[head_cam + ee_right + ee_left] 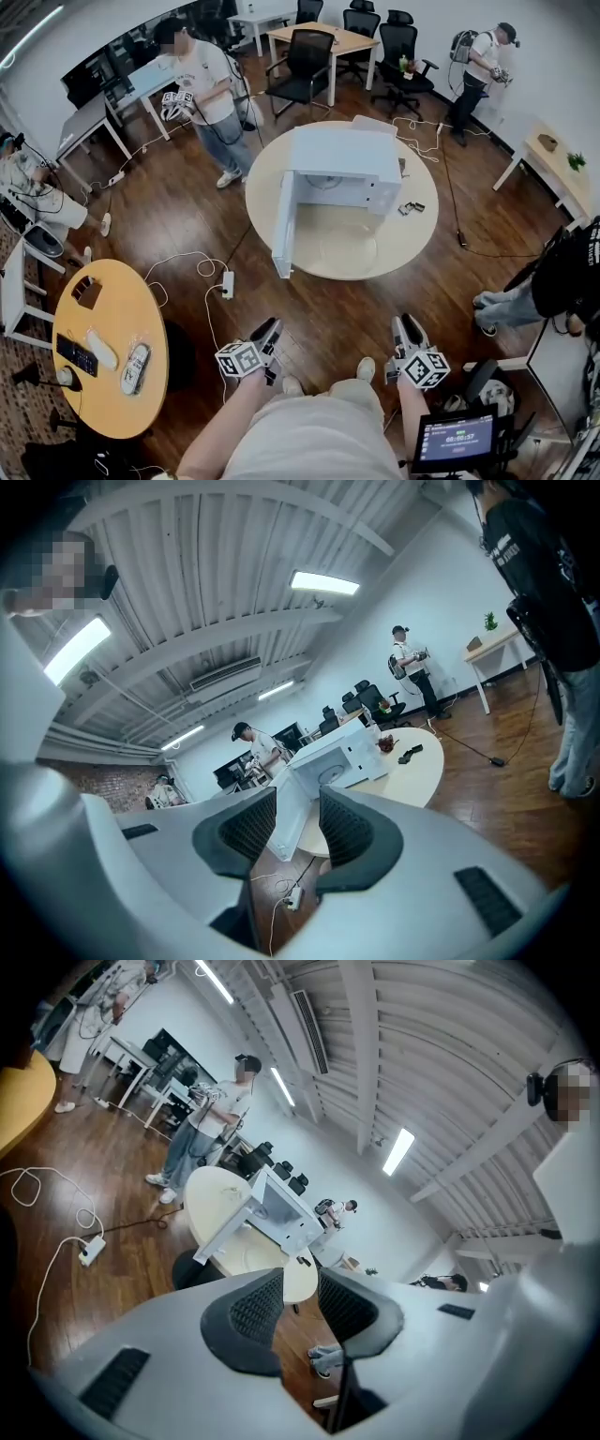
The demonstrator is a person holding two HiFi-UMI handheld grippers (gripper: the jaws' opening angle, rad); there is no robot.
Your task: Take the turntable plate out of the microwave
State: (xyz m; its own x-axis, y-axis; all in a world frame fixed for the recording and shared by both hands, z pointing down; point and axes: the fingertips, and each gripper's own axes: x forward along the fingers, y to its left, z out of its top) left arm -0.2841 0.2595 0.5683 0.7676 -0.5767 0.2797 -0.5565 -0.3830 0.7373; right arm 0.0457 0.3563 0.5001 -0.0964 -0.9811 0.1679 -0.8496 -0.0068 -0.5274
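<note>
jaws apart, ribbed black pads (pixel 253 1309); boxy white microwave (pixel 347 164), round table (pixel 405 246)

I see a round worktop (pixel 412 246) carrying a white microwave (pixel 342 164), its door (pixel 284 225) swung open toward seven o'clock, and small dark items (pixel 411 208) at three.

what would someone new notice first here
The white microwave on the round table mid-room, its door swung wide open to the left. Nearer the camera, the left gripper and right gripper hover over the wooden floor, jaws apart and empty, well short of the table.
</note>
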